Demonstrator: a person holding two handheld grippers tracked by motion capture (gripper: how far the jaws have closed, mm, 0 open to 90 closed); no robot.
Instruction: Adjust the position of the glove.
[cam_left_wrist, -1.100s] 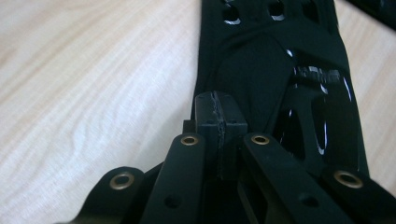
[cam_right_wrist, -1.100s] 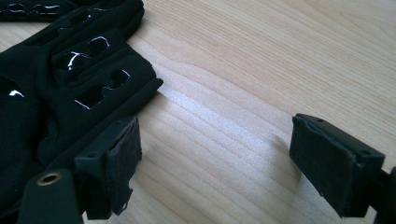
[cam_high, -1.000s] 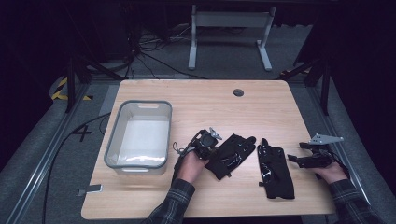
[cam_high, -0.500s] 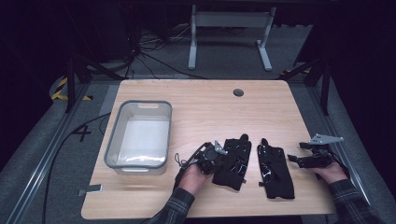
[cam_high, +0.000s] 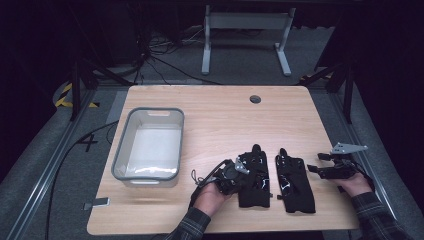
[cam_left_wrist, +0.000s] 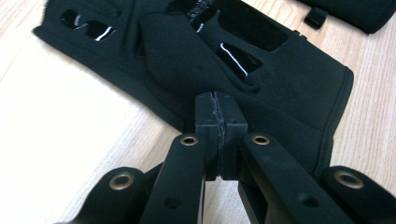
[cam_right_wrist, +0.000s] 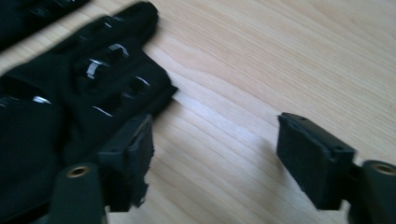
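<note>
Black stretch fabric with glossy rubbery patches: that is what both gloves are made of, and they lie flat and side by side near the front edge of the surface, toward its right half. My left jaws (cam_left_wrist: 217, 122) are pressed together on a fold of the left glove (cam_high: 254, 176), at the side of it that faces the grey plastic bin (cam_high: 148, 146). The cloth bunches up where I pinch it, so I judge it light, limp and easy to drag, likely to droop if lifted by one edge. My right jaws (cam_right_wrist: 215, 149) have just been closing, yet they stand spread with bare wood between them, one pad just beside the fingertip end of the right glove (cam_right_wrist: 70, 102). For that glove I would take the cuff or a doubled fold, not the slick patches, which may slip.
</note>
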